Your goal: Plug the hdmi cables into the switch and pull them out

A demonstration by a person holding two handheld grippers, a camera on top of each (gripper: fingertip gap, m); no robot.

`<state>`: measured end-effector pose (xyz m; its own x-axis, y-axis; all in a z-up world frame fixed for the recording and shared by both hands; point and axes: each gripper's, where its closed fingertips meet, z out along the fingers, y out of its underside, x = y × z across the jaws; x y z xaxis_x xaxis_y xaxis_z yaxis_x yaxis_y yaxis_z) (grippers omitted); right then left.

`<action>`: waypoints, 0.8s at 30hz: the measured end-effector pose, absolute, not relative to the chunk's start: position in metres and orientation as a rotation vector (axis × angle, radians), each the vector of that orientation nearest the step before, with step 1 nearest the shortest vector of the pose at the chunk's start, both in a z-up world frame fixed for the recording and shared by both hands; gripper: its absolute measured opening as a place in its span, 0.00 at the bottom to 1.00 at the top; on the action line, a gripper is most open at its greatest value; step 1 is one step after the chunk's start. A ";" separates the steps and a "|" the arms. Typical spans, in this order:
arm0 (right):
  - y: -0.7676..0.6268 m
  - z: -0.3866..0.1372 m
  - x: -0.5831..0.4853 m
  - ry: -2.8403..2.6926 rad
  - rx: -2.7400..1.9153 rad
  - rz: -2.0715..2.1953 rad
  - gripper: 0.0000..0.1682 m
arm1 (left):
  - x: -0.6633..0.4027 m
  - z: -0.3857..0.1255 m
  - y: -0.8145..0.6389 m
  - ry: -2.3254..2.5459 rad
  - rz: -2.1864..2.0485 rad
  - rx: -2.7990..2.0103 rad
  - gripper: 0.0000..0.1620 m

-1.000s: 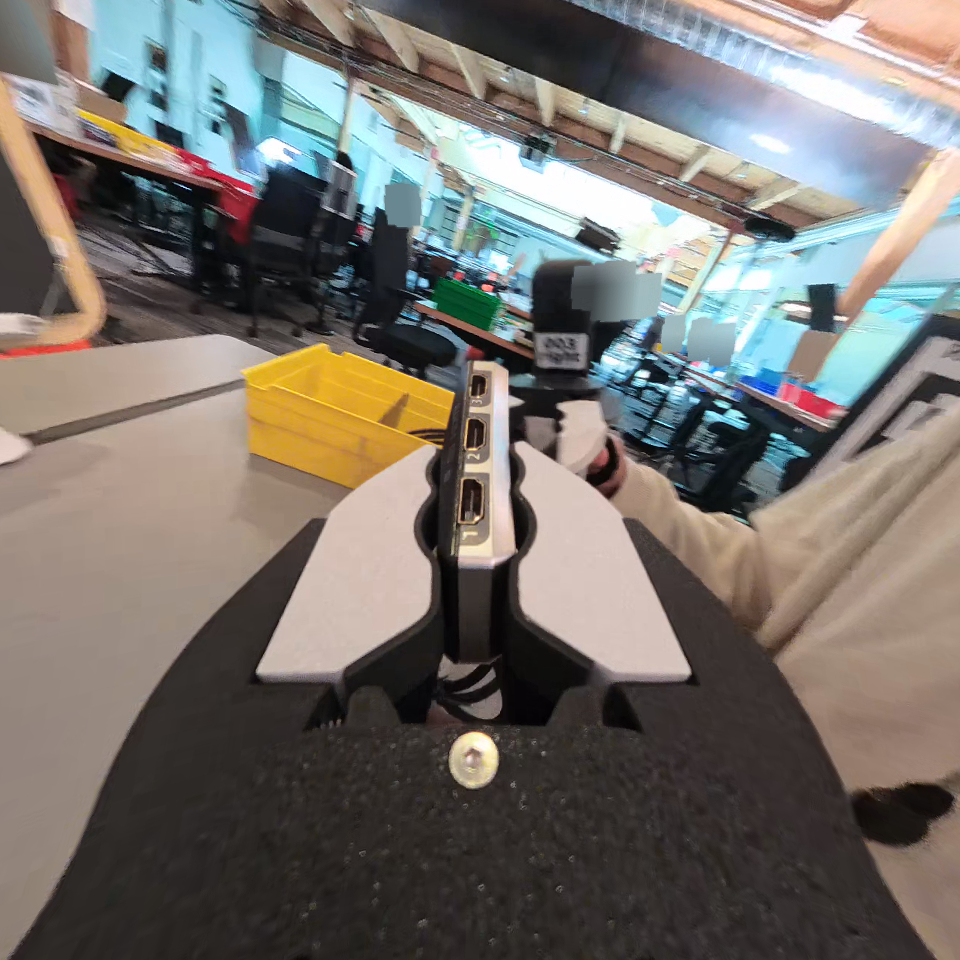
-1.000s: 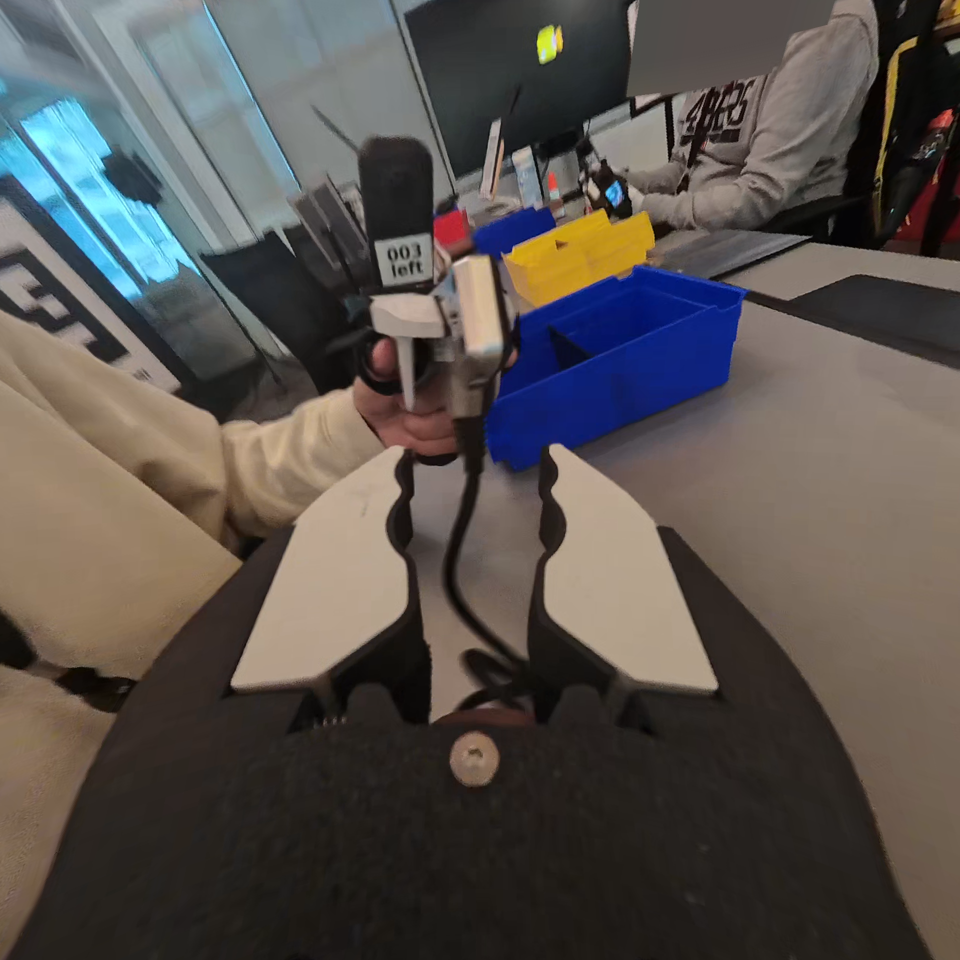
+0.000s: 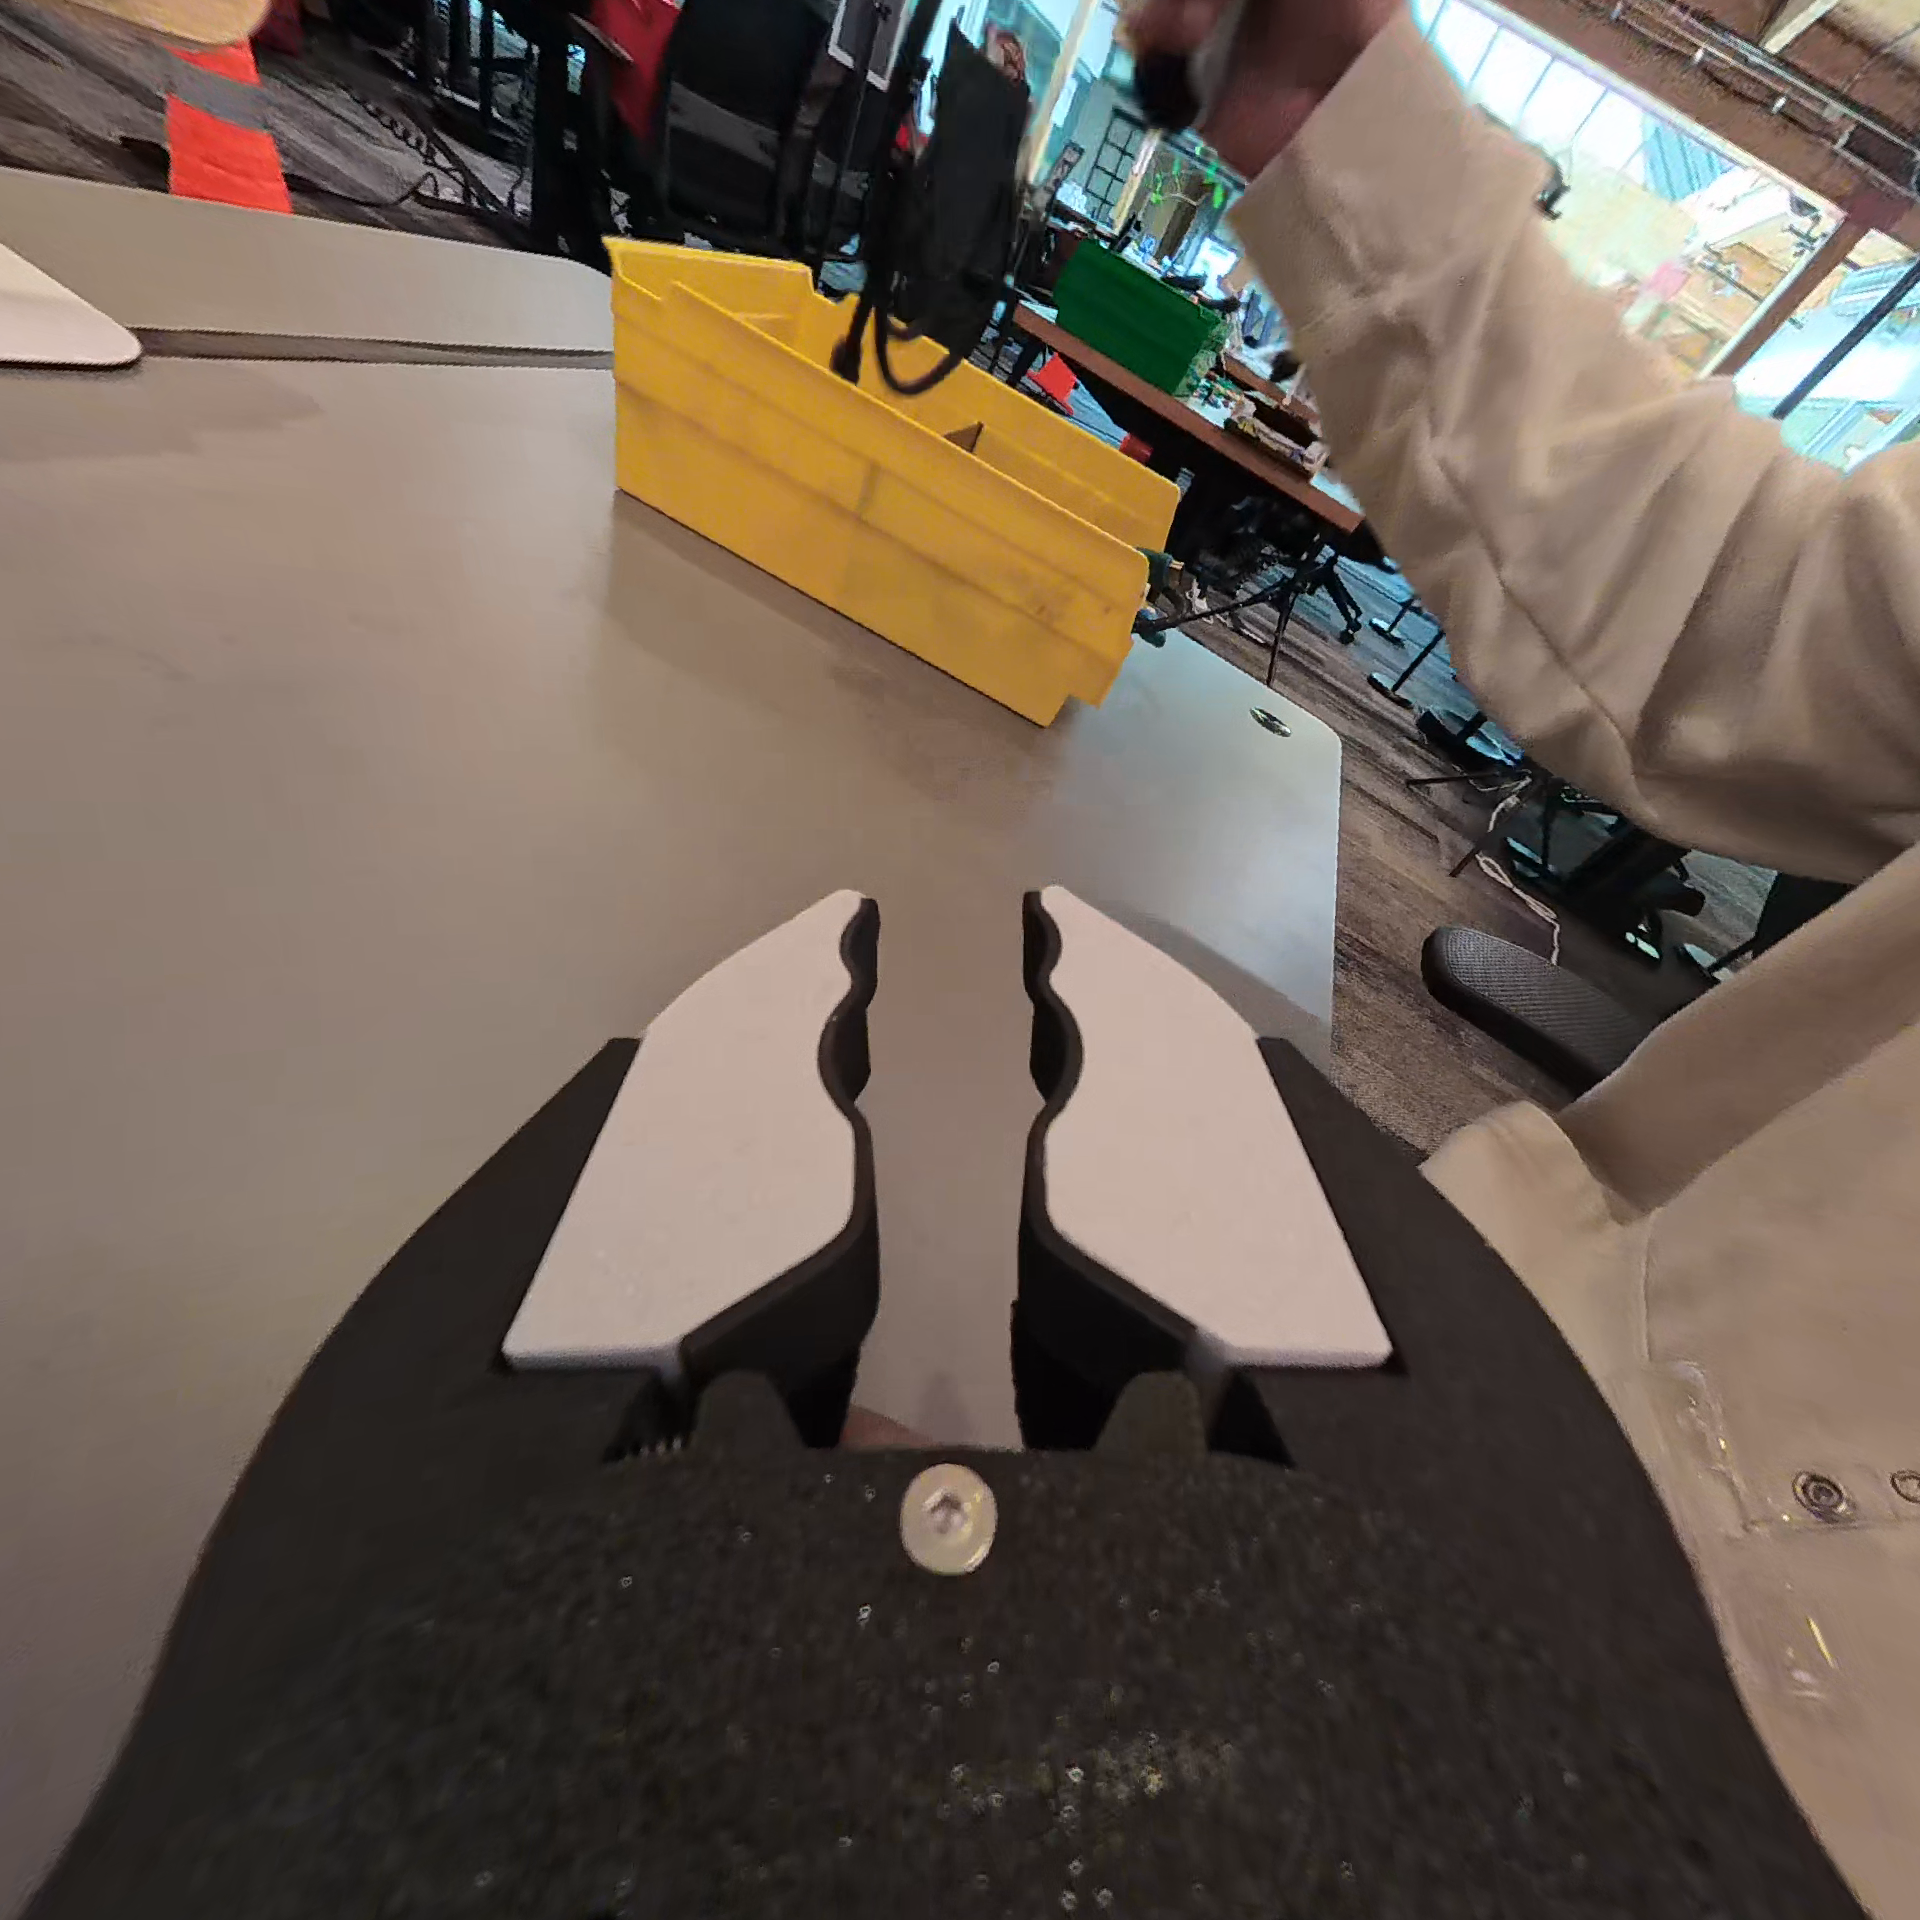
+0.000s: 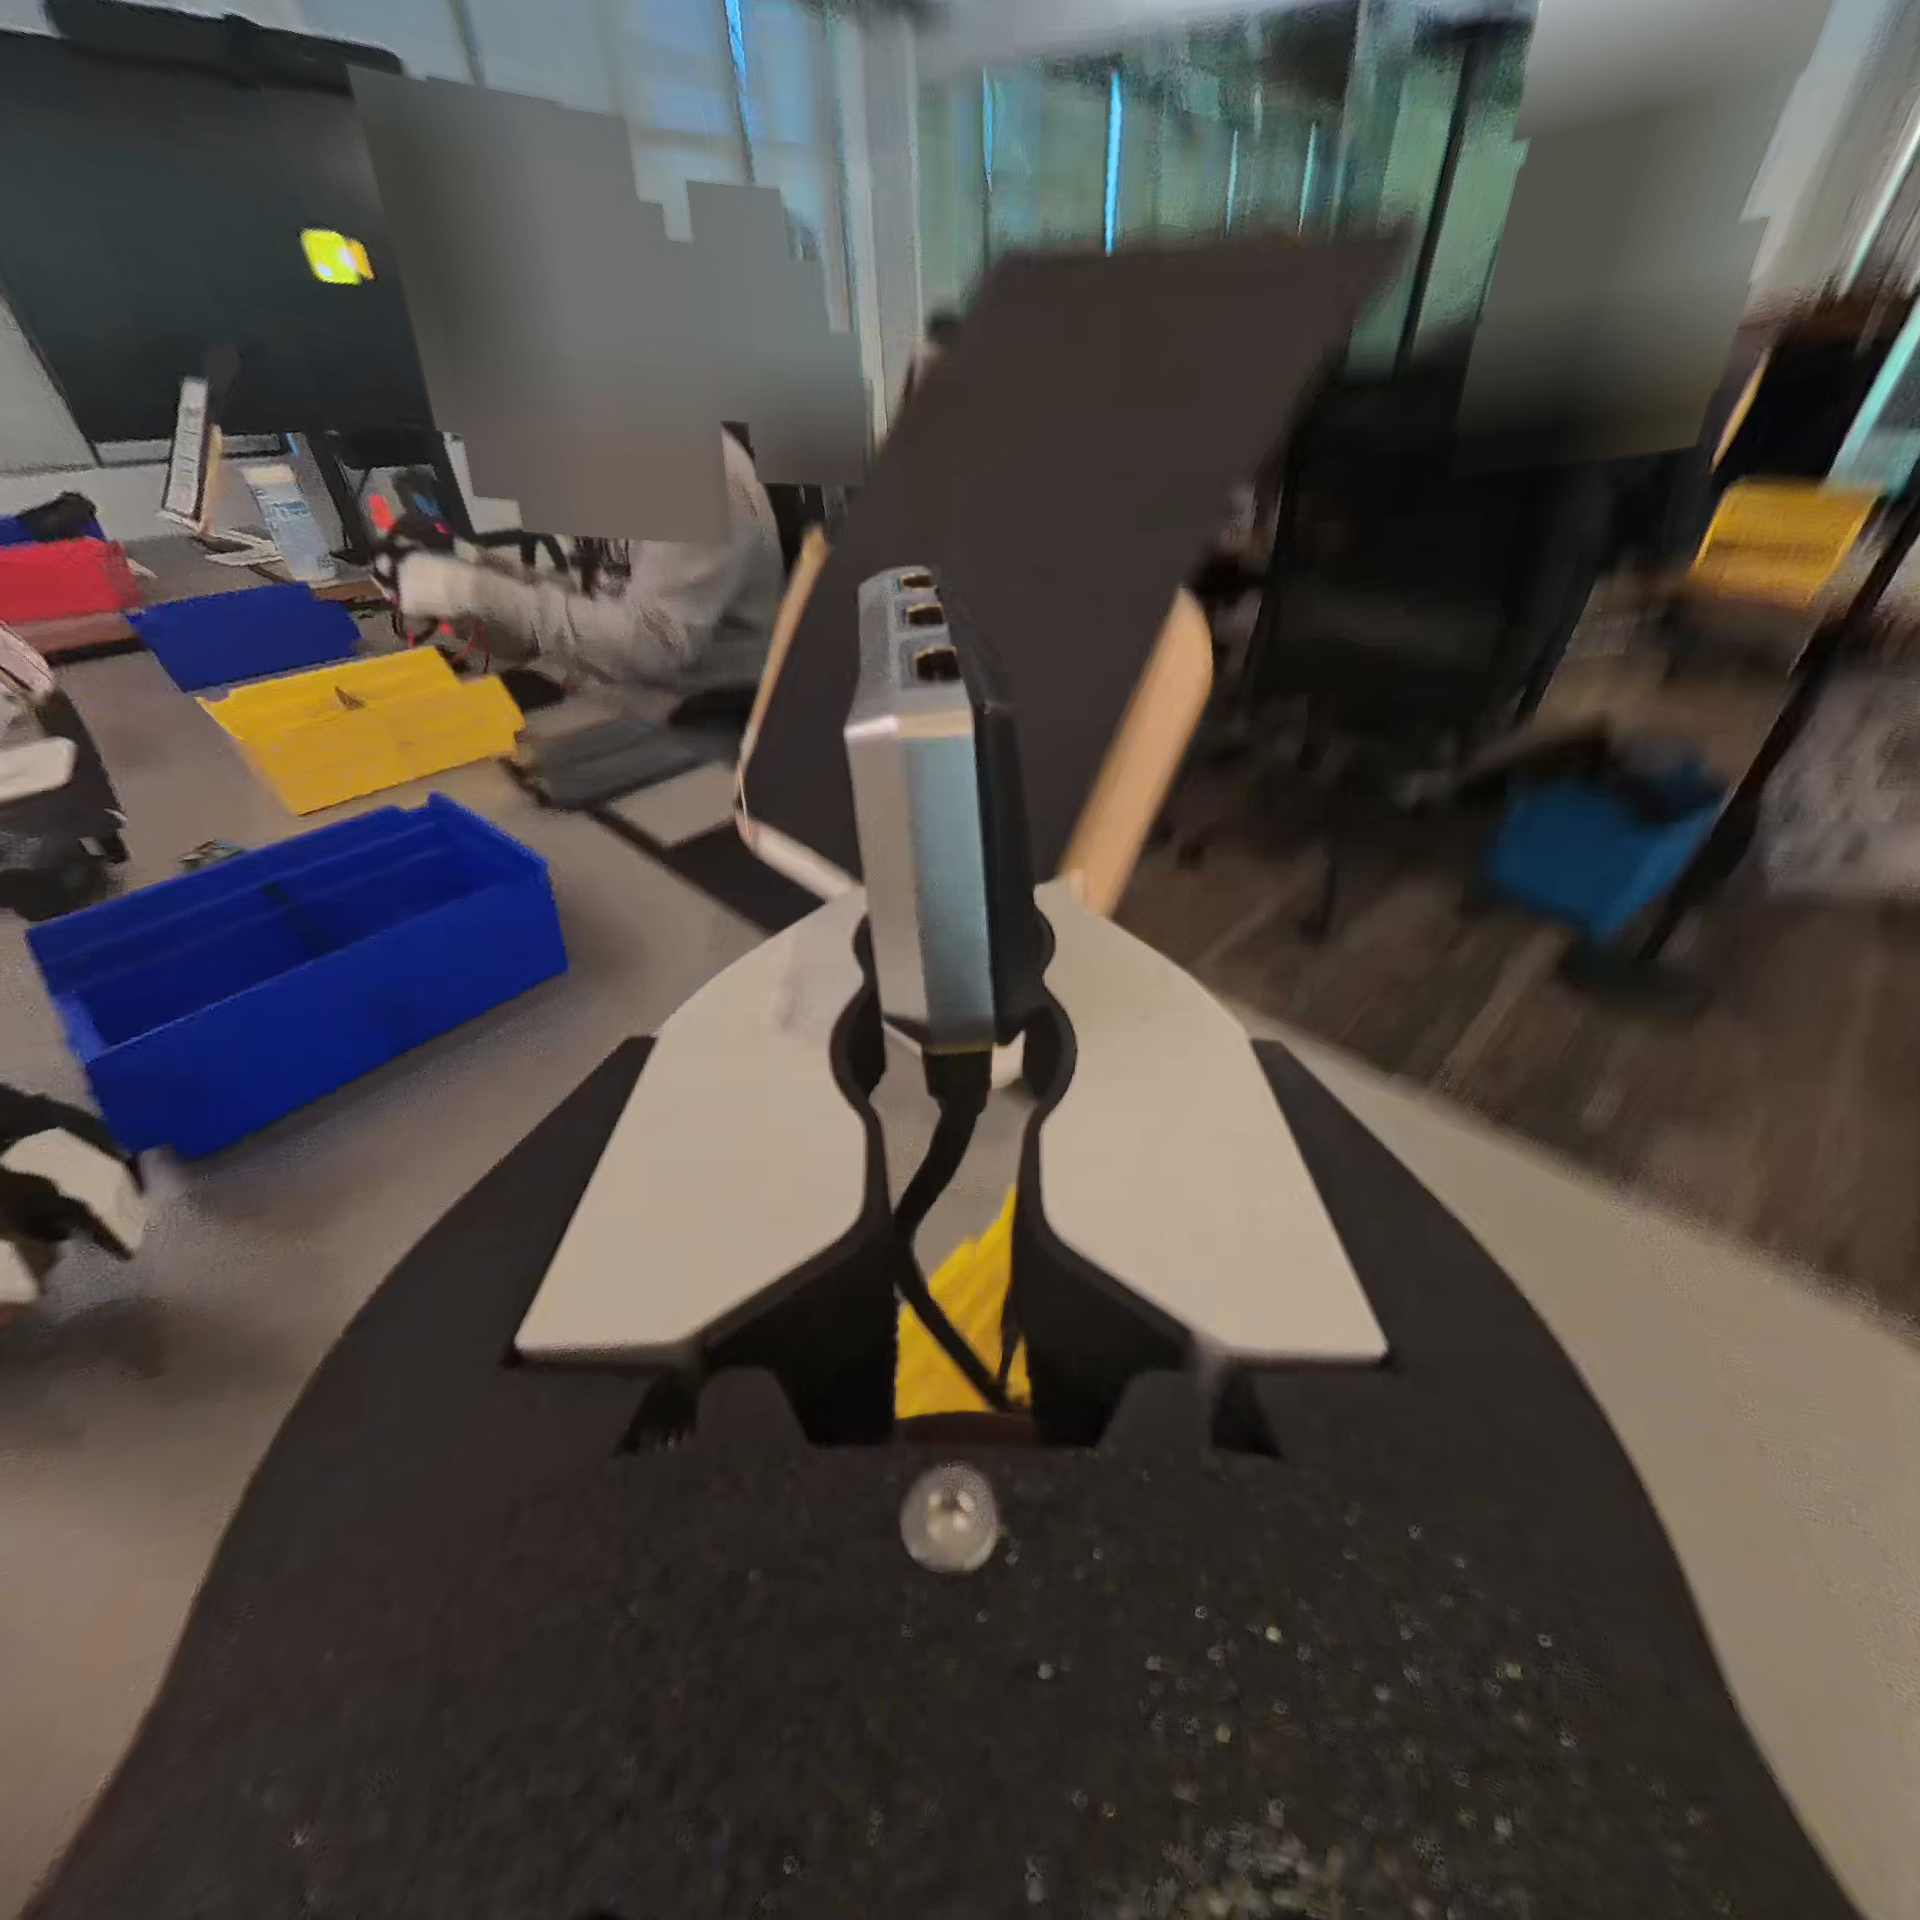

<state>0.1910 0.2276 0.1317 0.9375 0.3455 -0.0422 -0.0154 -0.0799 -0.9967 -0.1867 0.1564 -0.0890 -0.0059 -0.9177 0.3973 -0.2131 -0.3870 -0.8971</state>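
The right gripper [image 4: 951, 925] is clamped on the switch [image 4: 925, 831], its fingers [image 4: 748, 1122] pressing the grey flat face on one side and the black face on the other. The switch stands on end between the tips, long axis running forward and up away from the camera, its row of ports [image 4: 925, 623] on the narrow edge facing up and toward the lens. A black cable [image 4: 930, 1195] leaves its near end and drops back between the fingers. The left gripper [image 3: 951, 904] holds nothing, its fingers apart over the bare grey table [image 3: 364, 675]. Ahead of it sits a yellow bin [image 3: 883, 499]; above the bin the switch and its looped cable hang, blurred
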 end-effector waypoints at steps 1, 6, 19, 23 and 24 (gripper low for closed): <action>0.233 0.096 0.204 -0.187 -1.723 0.385 0.13 | -0.186 -0.090 0.155 1.190 -1.437 -1.651 0.16; 0.229 -0.034 0.230 0.139 -2.142 0.755 0.13 | -0.186 -0.095 0.155 1.207 -1.416 -1.669 0.16; 0.238 -0.116 0.253 0.336 -2.493 0.807 0.15 | -0.184 -0.098 0.149 1.239 -1.407 -1.673 0.16; 0.228 -0.118 0.260 0.322 -2.551 0.654 0.28 | -0.183 -0.098 0.148 1.236 -1.424 -1.678 0.16; 0.225 -0.115 0.265 0.321 -2.560 0.585 0.31 | -0.183 -0.098 0.148 1.237 -1.425 -1.678 0.16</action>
<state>0.2653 0.2255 -0.1148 0.8806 -0.1155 -0.4596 -0.3257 -0.8520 -0.4099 -0.1834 0.1478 -0.0979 -0.0140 -0.9174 0.3977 -0.2645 -0.3802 -0.8863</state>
